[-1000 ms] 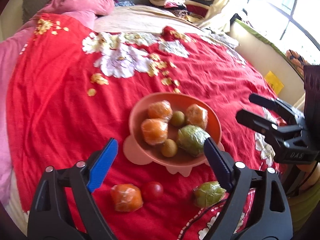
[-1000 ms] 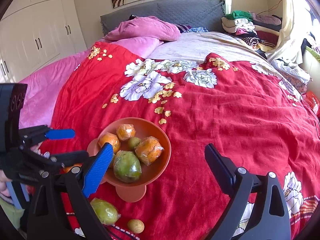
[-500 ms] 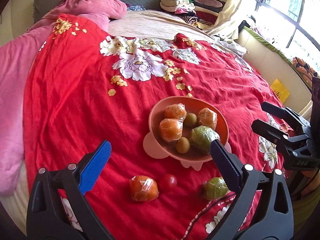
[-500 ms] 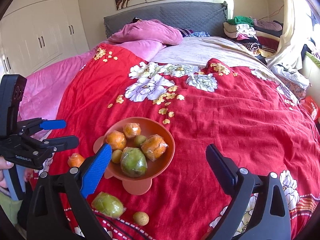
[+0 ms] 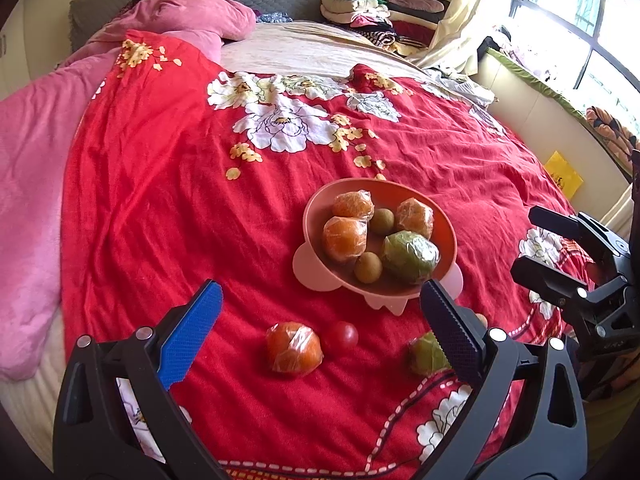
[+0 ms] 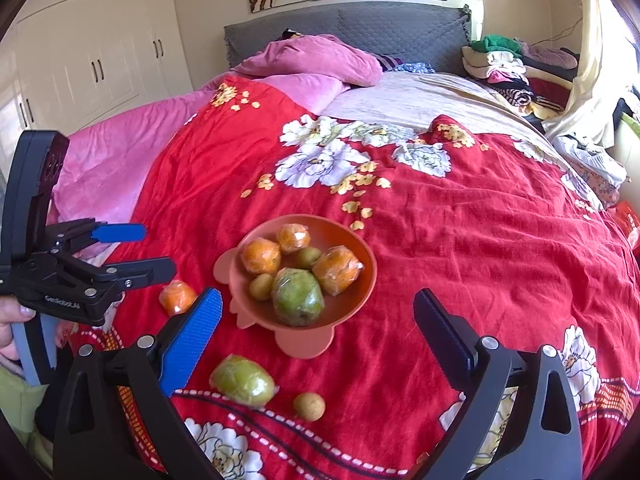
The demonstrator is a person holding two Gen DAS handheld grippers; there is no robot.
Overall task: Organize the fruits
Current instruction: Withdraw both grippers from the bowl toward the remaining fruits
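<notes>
A salmon-pink bowl (image 5: 316, 216) (image 6: 362, 242) sits on the red flowered bedspread (image 5: 160, 200). It holds three wrapped oranges, a wrapped green fruit (image 5: 410, 256) and two small brownish fruits. On the cover in front of it lie a wrapped orange (image 5: 294, 347) (image 6: 178, 298), a red tomato (image 5: 341, 335), a wrapped green fruit (image 6: 243, 380) and a small brown fruit (image 6: 309, 406). My left gripper (image 5: 320, 320) (image 6: 156, 251) hovers open above the loose orange and tomato, nothing between its pads. My right gripper (image 6: 316, 320) (image 5: 528, 242) hangs open and empty to the bowl's right.
A pink quilt (image 5: 28, 168) and pillow (image 6: 320, 60) lie along the left and far side of the bed. Folded clothes (image 6: 504, 64) are stacked by the grey headboard. White wardrobes (image 6: 100, 52) stand at left, a window (image 5: 580, 12) at right. A hand (image 6: 12, 320) holds the left gripper.
Both grippers have drawn back from the bowl, so it looks smaller and farther off. The left jaws have spread a little wider. The fruits have not moved.
</notes>
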